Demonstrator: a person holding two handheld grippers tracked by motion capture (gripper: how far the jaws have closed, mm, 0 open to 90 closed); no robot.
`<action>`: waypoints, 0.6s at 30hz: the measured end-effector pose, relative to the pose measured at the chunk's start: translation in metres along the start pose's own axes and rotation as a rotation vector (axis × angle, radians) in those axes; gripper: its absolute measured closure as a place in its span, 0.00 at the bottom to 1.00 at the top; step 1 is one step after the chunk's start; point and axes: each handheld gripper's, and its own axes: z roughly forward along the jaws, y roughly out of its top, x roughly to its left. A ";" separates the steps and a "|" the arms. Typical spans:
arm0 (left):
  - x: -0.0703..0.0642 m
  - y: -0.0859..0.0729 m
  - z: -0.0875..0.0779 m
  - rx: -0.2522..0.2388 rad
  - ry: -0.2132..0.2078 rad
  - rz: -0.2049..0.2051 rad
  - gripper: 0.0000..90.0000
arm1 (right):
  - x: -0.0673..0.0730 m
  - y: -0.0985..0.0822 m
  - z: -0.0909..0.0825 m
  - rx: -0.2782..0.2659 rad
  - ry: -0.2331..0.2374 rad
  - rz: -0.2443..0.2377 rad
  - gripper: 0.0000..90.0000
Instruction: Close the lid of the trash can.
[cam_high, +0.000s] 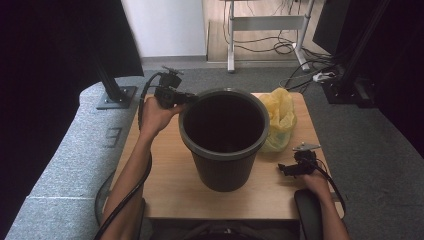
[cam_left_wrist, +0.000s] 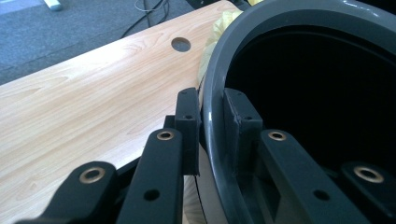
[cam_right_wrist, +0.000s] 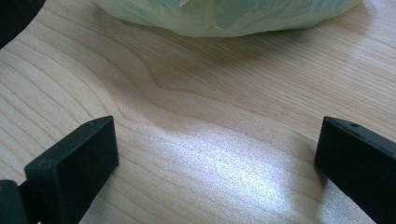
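A dark grey plastic bin (cam_high: 222, 172) stands upright in the middle of the wooden table (cam_high: 170, 195), and its inside looks dark. My left gripper (cam_high: 187, 98) is at the bin's far left rim. In the left gripper view its jaws straddle the rim (cam_left_wrist: 210, 70), one pad outside and one inside, and my left gripper (cam_left_wrist: 214, 126) is shut on it. A crumpled yellow plastic bag (cam_high: 280, 120) lies to the right of the bin. My right gripper (cam_high: 286, 170) rests low on the table in front of the bag (cam_right_wrist: 224, 16). That right gripper (cam_right_wrist: 217, 140) is open, with bare wood between its fingers.
The table has a round cable hole (cam_left_wrist: 180, 44) beyond the bin. The floor around it is grey carpet (cam_high: 60, 165), with cables and a desk frame (cam_high: 265, 22) at the back and a black stand base (cam_high: 116, 96) to the left.
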 end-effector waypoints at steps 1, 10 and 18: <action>0.000 -0.001 0.001 0.001 0.003 0.001 0.86 | 0.000 0.000 0.000 0.000 0.000 0.000 0.00; 0.000 -0.001 0.001 -0.005 -0.005 0.020 0.82 | 0.000 0.000 0.000 0.000 0.001 -0.002 0.00; -0.001 0.000 -0.010 -0.036 -0.001 0.088 0.35 | 0.000 0.000 0.000 0.000 0.003 -0.003 0.00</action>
